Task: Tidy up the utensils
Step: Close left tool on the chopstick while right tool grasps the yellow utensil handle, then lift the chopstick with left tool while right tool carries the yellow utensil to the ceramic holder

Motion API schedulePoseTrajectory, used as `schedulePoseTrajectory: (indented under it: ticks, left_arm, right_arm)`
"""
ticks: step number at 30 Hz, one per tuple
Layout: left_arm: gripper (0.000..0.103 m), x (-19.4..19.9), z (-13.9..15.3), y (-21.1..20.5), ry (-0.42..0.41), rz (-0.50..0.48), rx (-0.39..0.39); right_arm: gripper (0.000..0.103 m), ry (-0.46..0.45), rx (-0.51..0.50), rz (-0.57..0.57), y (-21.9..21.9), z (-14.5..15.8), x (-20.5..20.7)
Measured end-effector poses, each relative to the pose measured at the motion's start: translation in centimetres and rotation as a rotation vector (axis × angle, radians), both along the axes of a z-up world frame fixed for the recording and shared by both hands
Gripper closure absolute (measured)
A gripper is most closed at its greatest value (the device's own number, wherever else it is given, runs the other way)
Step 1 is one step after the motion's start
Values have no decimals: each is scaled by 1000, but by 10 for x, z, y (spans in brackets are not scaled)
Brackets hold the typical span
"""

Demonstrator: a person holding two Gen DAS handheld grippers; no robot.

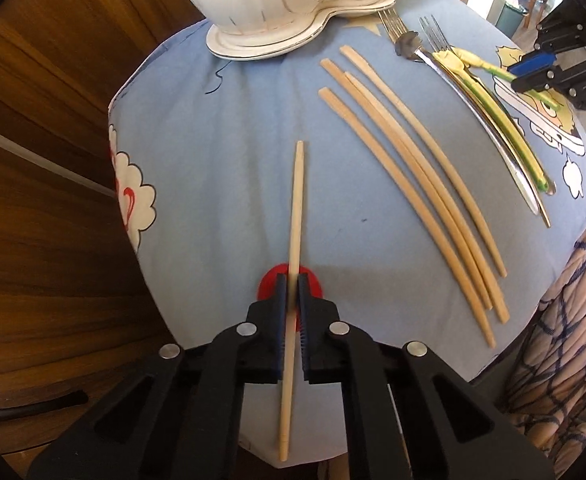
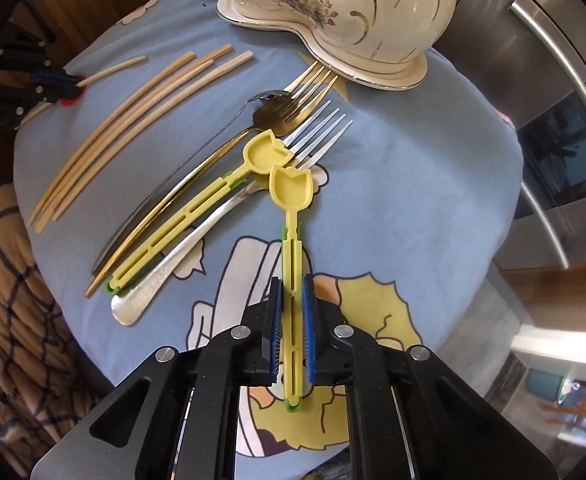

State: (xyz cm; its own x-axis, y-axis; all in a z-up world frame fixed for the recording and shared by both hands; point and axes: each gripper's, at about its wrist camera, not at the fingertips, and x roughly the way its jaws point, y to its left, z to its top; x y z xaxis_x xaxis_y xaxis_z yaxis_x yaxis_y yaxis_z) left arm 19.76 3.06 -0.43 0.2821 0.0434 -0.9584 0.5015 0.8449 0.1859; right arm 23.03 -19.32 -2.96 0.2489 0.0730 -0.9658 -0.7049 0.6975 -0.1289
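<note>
A round table draped in a blue cartoon-print cloth (image 2: 393,160) is shown from two gripper-mounted cameras, and every place below is given relative to the floral porcelain tureen (image 2: 345,12) standing at its far edge. Nearest the tureen, a pile of forks and spoons (image 2: 285,120) is seen, one gold fork's tines reaching almost under its base; a second yellow tulip-shaped spoon (image 2: 197,216) is laid across that pile. Further from the tureen and to its left, four loose chopsticks (image 1: 405,184) are laid side by side. The pick-up step is judged to be in hand on both sides: the left gripper (image 1: 291,280) is clamped on a single chopstick (image 1: 295,232), well apart from the tureen, and the right gripper (image 2: 291,280) is closed on the handle of a yellow tulip spoon (image 2: 291,188), whose bowl points toward the tureen. Next, each piece would probably need to be lifted clear and carried to its own kind. The red mark (image 1: 313,280) on the cloth beneath the left fingers is plainly shown only in the left view; the steel appliance (image 2: 553,100) beside the tureen is shown only in the right view.
</note>
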Motion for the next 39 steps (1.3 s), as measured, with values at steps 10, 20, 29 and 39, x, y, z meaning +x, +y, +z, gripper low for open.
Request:
schedulePoseTrajectory:
  ticks: [10,20,29,39]
  left_arm:
    - [98,-7,34,27,-163,111,-146]
    - [98,-3,87,51,-455,265,-501]
    - [98,-3,114,38,-651,305,-699]
    - [98,-1,151,-6,-939,257,-717]
  right_arm:
    - [92,-104,166,-67,-19,41,3]
    - [92,-222,551,-167,-52,89,7]
    - [92,-348,897,-274,-50,93,2]
    - [92,-501,1066,-299,-31,103,20]
